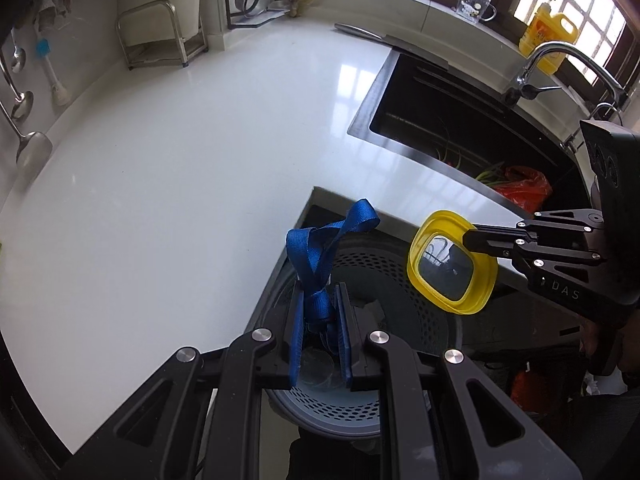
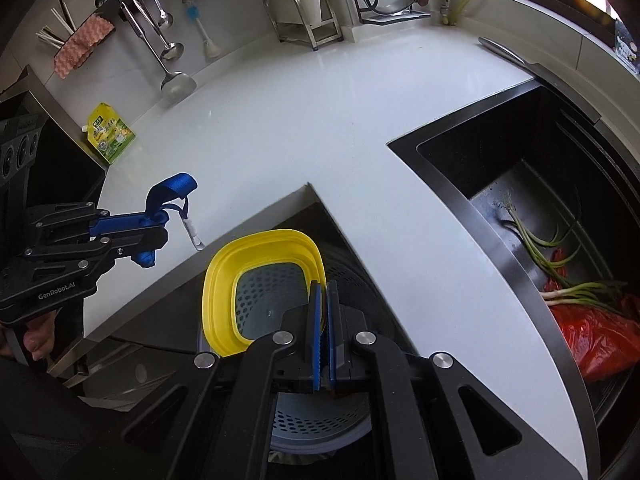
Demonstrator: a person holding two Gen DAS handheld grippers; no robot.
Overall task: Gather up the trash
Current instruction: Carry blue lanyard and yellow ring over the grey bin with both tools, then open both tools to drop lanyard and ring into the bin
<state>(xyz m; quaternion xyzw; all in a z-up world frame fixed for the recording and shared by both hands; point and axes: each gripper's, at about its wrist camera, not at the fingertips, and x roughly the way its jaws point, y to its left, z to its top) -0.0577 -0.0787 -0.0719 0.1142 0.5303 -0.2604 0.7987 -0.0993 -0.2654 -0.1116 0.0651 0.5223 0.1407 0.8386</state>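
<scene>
Off the bench's notched corner, over the perforated bin (image 2: 320,420), the left gripper (image 1: 320,336) is clamped on a limp blue lanyard (image 1: 320,248), light and floppy, best pinched at its bunch. The right gripper (image 2: 324,320) is closed on the rim of a stiff, probably slippery yellow lid (image 2: 224,280).

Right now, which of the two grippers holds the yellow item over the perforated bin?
The right gripper holds it, pinching the yellow lid by its rim. The left gripper clamps a blue strap instead.

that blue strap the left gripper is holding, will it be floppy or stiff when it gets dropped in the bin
Probably floppy: the blue strap twists and folds over itself above the left gripper, which is shut on it. It looks like thin woven webbing, so likely light. A small clip dangles from it in the right wrist view, so it may swing or snag on the perforated bin.
</scene>
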